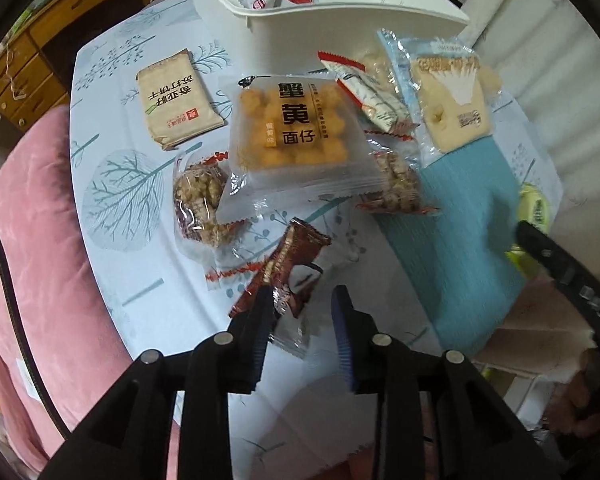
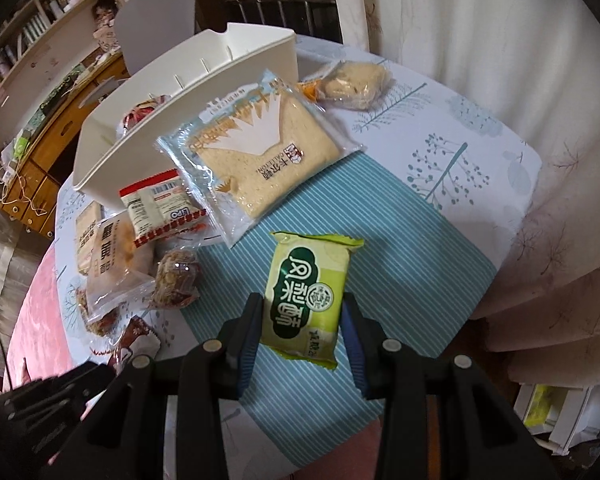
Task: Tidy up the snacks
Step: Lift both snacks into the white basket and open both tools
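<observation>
Left wrist view: the left gripper (image 1: 300, 300) hangs over the table (image 1: 112, 280) with its fingers a little apart and nothing pressed between them; the brown snack packet (image 1: 288, 272) lies on the cloth, partly hidden by one finger. If the fingers close from here they may pinch only the crimped edge, and the slick wrapper could slide out. Near it sit the puffed-ball pack (image 1: 296, 128) and the nut clusters (image 1: 200, 204), easy to nudge off the heap. The white bin (image 1: 332, 20) stands at the far side, some snacks already in it. Right wrist view: the right gripper (image 2: 302, 320) is clamped on the green cake packet (image 2: 308, 292), held above the striped mat (image 2: 400, 240). The grip is low on the packet, so it may swing or slip on the way to the bin, or clip the bread pack (image 2: 260, 152) leaning at its wall.
</observation>
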The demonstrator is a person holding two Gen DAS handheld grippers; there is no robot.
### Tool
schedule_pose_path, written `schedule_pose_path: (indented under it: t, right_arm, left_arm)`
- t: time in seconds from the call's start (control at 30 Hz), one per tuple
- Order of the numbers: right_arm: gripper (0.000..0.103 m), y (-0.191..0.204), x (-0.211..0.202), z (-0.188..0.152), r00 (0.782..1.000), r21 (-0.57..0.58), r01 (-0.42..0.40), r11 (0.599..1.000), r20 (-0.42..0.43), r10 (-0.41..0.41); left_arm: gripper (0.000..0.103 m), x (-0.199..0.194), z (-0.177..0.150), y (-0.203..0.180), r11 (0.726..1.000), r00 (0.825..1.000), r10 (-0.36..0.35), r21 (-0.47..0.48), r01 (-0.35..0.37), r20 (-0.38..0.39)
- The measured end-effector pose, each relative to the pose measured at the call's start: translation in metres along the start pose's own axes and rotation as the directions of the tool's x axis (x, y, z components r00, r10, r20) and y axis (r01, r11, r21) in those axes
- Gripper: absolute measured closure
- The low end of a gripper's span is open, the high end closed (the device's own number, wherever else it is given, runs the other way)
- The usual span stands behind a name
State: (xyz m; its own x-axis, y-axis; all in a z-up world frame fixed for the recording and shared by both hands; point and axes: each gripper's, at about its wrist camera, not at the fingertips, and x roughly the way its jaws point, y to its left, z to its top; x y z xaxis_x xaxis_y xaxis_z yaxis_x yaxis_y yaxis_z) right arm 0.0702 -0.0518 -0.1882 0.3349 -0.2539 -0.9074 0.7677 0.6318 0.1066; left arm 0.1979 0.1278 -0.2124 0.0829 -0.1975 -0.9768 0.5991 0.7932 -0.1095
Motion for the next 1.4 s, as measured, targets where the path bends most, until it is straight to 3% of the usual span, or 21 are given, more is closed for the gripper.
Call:
schedule_pose_path:
  t: [0.13, 0.33, 0.37, 0.6, 0.83, 0.97, 1.23, 1.4]
  right_arm:
    - [0.065, -0.007, -0.002, 0.0, 1.0, -0.014, 0.011, 1.0, 0.016, -0.01]
    - [0.064, -0.012, -0.006, -0.004, 1.0, -0.005, 0.022, 1.0, 0.023, -0.022]
    - [0.065, -0.013, -0.006, -0.004, 0.999, -0.001, 0.024, 1.0, 0.023, -0.024]
    - [0.065, -0.012, -0.006, -0.002, 0.999, 0.001, 0.036, 0.999, 0.028, -0.036]
    - [0.065, -0.012, -0.008, 0.005, 0.998, -0.008, 0.049, 0.999, 0.041, -0.049]
    - [0.065, -0.013, -0.006, 0.009, 0.998, -0.025, 0.047, 0.999, 0.039, -0.046]
    - [0.065, -0.012, -0.006, 0.029, 0.999, -0.08, 0.014, 0.997, 0.038, -0.012]
    - [0.065, -0.011, -0.006, 0.05, 0.999, -0.122, -0.019, 0.992, 0.041, 0.024]
  left_arm:
    - [0.071, 0.019, 0.006, -0.003, 0.999, 0.999, 0.032, 0.034, -0.031, -0.033]
    - [0.047, 0.03, 0.009, -0.006, 0.997, 0.998, 0.028, 0.072, -0.025, -0.051]
    - [0.047, 0.032, 0.01, -0.007, 0.996, 0.998, 0.033, 0.083, -0.029, -0.051]
    - [0.047, 0.043, 0.017, -0.011, 0.993, 0.997, 0.047, 0.107, -0.039, -0.065]
    - [0.066, 0.046, 0.017, -0.009, 0.995, 0.997, 0.035, 0.097, -0.029, -0.064]
    - [0.068, 0.046, 0.014, -0.009, 0.994, 0.997, 0.039, 0.107, -0.033, -0.06]
    - [0.07, 0.03, 0.011, -0.006, 1.0, 0.996, 0.021, 0.004, -0.021, -0.087]
    - [0.07, -0.001, 0.015, -0.001, 0.999, 0.998, 0.006, -0.048, -0.009, -0.058]
